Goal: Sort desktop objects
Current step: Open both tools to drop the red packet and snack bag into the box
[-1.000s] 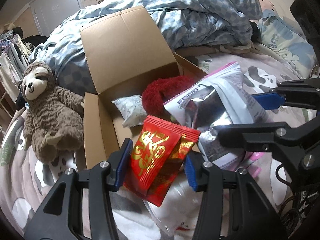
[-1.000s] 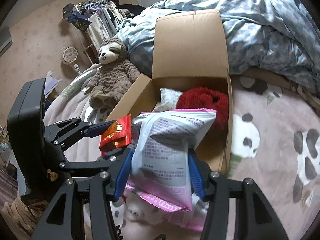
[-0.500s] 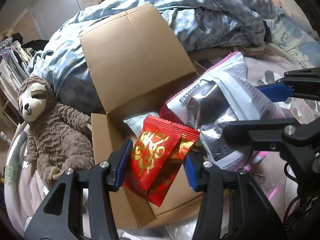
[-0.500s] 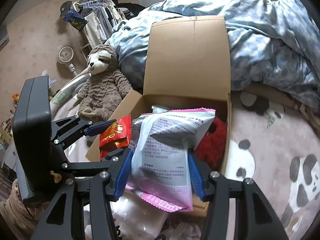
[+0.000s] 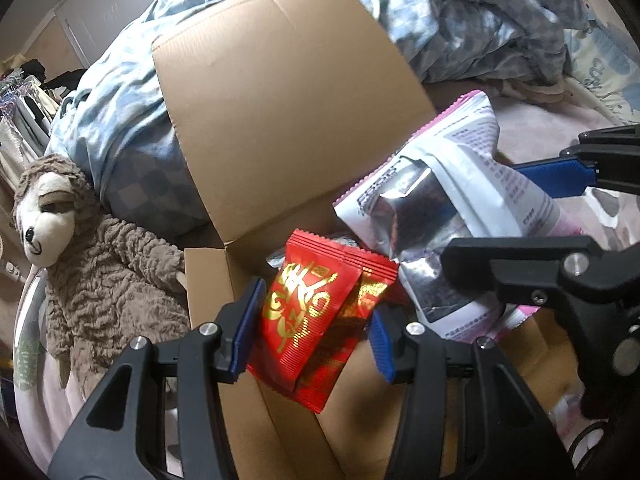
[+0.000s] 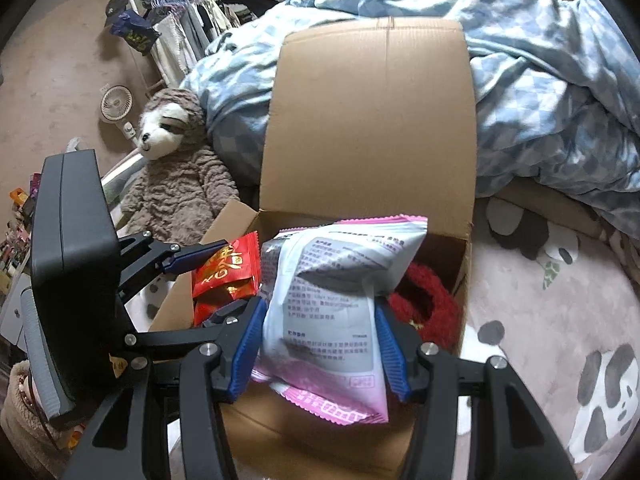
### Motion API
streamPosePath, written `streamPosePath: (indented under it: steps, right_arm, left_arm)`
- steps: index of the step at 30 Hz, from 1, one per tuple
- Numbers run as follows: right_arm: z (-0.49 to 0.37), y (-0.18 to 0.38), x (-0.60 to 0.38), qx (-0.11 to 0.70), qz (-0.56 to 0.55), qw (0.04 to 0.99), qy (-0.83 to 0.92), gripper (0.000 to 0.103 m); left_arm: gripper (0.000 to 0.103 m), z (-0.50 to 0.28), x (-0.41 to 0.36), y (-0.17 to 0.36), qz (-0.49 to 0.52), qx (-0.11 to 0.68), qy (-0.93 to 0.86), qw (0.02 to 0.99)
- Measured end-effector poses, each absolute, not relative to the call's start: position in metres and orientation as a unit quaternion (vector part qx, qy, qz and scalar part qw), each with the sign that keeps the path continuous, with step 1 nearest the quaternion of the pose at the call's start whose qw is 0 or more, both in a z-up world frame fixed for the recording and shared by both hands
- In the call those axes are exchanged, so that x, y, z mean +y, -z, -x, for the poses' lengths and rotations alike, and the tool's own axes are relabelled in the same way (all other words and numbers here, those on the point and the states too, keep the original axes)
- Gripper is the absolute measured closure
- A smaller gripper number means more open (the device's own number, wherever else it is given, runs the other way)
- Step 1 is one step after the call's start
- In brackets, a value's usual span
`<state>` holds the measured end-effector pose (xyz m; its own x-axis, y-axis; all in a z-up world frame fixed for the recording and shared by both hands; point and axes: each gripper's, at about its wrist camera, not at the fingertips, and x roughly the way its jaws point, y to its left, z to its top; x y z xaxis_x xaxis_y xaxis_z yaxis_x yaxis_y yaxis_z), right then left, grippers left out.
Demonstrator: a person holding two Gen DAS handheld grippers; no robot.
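My left gripper (image 5: 314, 328) is shut on a red snack packet (image 5: 316, 312) with gold lettering and holds it over the open cardboard box (image 5: 280, 92). My right gripper (image 6: 320, 344) is shut on a white and pink foil bag (image 6: 336, 300), also held over the box (image 6: 368, 120). The bag shows in the left wrist view (image 5: 452, 208), just right of the red packet. The packet shows in the right wrist view (image 6: 228, 268), left of the bag. A red fluffy item (image 6: 428, 300) lies inside the box, partly hidden.
A brown sloth plush (image 5: 96, 264) lies left of the box on the bed. A blue checked duvet (image 6: 540, 80) is piled behind it. A panda-print sheet (image 6: 560, 320) lies to the right. A clothes rack (image 6: 180, 20) and small fan (image 6: 116, 102) stand at the far left.
Both grippers have moved forward and up over the box with their packets still held. The box now fills more of both views and its inside is largely covered.
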<state>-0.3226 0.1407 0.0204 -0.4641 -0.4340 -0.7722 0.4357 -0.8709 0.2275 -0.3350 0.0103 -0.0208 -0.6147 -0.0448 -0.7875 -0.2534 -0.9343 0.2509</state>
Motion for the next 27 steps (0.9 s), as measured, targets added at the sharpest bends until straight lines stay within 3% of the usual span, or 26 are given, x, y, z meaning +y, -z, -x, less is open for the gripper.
streamPosePath:
  steps: [23, 27]
  right_arm:
    - [0.377, 0.033, 0.124, 0.001, -0.495, 0.221, 0.84, 0.047]
    - [0.371, 0.027, 0.124, 0.006, -0.491, 0.22, 0.843, 0.046]
  left_arm:
    - [0.056, 0.376, -0.006, 0.072, 0.5, 0.109, -0.856, 0.072]
    - [0.049, 0.372, -0.007, 0.069, 0.507, 0.114, -0.852, 0.054]
